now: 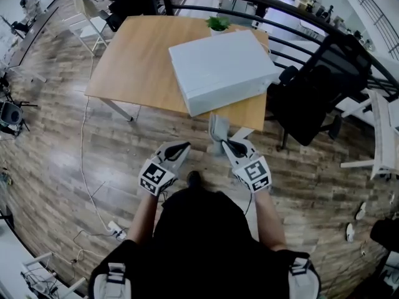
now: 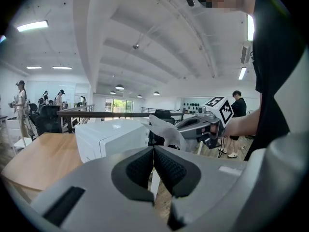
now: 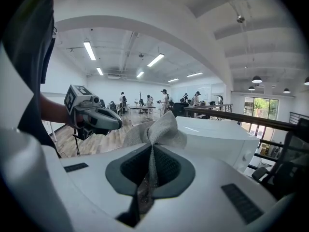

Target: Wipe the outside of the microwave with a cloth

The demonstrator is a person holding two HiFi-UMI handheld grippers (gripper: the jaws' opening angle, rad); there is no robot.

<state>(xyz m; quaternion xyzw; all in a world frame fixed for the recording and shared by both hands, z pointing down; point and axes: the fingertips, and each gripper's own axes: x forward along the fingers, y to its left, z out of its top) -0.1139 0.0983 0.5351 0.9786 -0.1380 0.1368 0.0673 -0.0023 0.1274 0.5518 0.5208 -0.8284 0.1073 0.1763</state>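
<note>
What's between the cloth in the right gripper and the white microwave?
Nothing visible. The right gripper clamps the grey woven cloth, with only open air between it and the white box-shaped microwave on the wooden table.

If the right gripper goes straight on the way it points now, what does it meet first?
Probably the white box-shaped microwave; the grey woven cloth shut in the right gripper would touch it first. Depth is unclear.

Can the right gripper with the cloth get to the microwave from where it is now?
Probably yes. The right gripper, shut on the cloth, is near the microwave, and nothing seems to stand between them. The chair is off to the side.
</note>
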